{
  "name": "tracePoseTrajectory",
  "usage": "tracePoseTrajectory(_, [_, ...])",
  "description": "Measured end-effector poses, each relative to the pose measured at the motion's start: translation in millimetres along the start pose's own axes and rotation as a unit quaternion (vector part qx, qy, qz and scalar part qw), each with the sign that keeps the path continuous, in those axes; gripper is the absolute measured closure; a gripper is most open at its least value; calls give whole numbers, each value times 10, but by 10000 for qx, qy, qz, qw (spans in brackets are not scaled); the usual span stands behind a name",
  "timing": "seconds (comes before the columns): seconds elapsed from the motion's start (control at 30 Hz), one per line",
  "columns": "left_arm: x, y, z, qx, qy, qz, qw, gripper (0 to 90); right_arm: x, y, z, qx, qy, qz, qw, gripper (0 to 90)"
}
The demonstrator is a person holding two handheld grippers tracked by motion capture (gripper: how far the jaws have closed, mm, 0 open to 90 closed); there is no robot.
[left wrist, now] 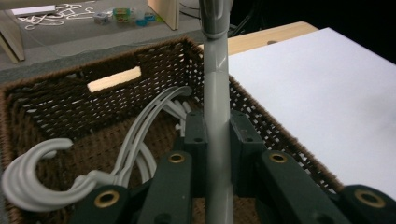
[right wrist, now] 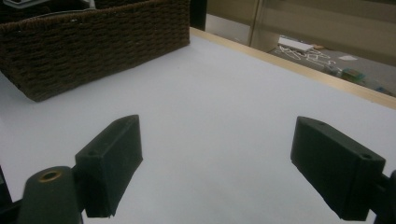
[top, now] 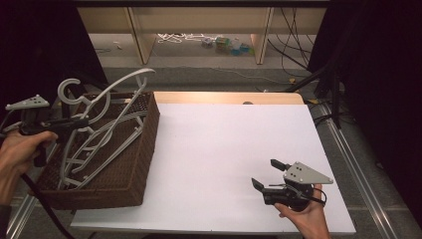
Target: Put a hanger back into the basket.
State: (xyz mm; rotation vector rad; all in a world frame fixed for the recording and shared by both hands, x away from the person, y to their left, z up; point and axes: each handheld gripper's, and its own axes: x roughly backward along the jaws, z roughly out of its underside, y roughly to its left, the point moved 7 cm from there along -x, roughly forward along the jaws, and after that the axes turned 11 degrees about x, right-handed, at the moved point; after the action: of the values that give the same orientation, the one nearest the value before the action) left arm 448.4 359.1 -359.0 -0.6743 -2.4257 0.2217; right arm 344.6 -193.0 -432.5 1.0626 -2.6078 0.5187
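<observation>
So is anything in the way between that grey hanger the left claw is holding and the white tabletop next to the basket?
Only the basket's right wall lies between them. The left gripper is clamped on the hanger, which already rises above the rim. The white tabletop beside it looks bare; the right gripper waits open near the front edge.

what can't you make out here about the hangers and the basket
- How many hangers lie in the basket: high view, they overlap.
- The held hanger: left gripper view, cut off by the top edge and hidden between the left gripper jaws.
- Basket's inside: right gripper view, hidden by its wall.
</observation>
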Motion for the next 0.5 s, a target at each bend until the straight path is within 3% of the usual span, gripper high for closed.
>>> tracePoseTrajectory(0.03, [2, 25, 19, -28, 28, -16, 10000, 795, 7, 19, 9, -92, 59, -56, 9999, 174])
tracePoseTrajectory(0.07, [3, 45, 40, -46, 55, -24, 10000, 795, 2, 1, 7, -13, 3, -6, 10000, 174])
tracePoseTrajectory(0.23, [15, 135, 158, -155, 208, -62, 9996, 794, 2, 28, 18, -104, 65, -83, 9999, 174])
tracePoseTrajectory(0.37, [0, 167, 284, -151, 357, -15, 9992, 794, -15, 28, 19, -57, 28, -59, 10000, 172])
tracePoseTrajectory(0.5, [-10, 245, 377, -148, 469, -106, 9987, 794, -25, 45, 43, -38, 87, -110, 9999, 171])
